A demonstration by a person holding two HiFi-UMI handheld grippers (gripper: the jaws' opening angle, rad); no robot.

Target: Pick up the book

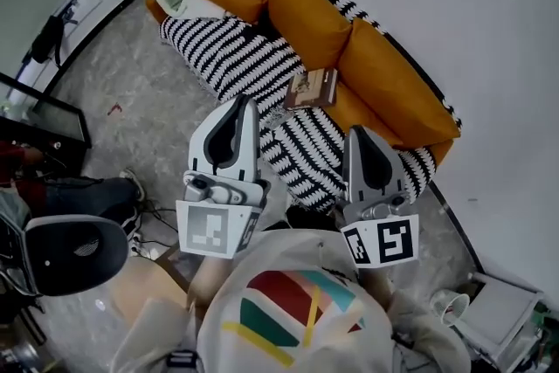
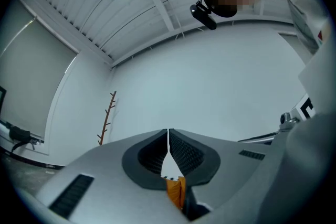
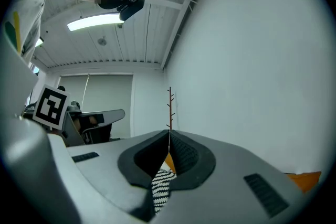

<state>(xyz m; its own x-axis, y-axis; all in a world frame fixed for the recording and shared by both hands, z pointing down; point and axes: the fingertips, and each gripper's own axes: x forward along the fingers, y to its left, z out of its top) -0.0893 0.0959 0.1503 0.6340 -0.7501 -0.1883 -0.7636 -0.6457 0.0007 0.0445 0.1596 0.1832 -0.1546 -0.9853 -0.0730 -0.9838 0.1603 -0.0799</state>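
Note:
A brown book (image 1: 313, 87) lies flat on the sofa seat (image 1: 253, 65), on the black-and-white striped throw, against the orange back cushions (image 1: 349, 57). My left gripper (image 1: 244, 105) hangs over the throw, left of the book and a little nearer to me, jaws shut and empty. My right gripper (image 1: 357, 135) is below and right of the book, also shut with nothing held. In the left gripper view the shut gripper (image 2: 168, 136) points at the white wall with a sliver of orange cushion (image 2: 175, 191) below. In the right gripper view the shut gripper (image 3: 168, 138) shows striped throw (image 3: 163, 186) beneath.
An office chair (image 1: 65, 253) and a person's legs (image 1: 79, 192) are at the left on the grey floor. A dark glass table (image 1: 44, 131) stands at the far left. A white cup (image 1: 450, 306) and box sit at the lower right. A bare twig coat stand (image 3: 170, 107) is by the wall.

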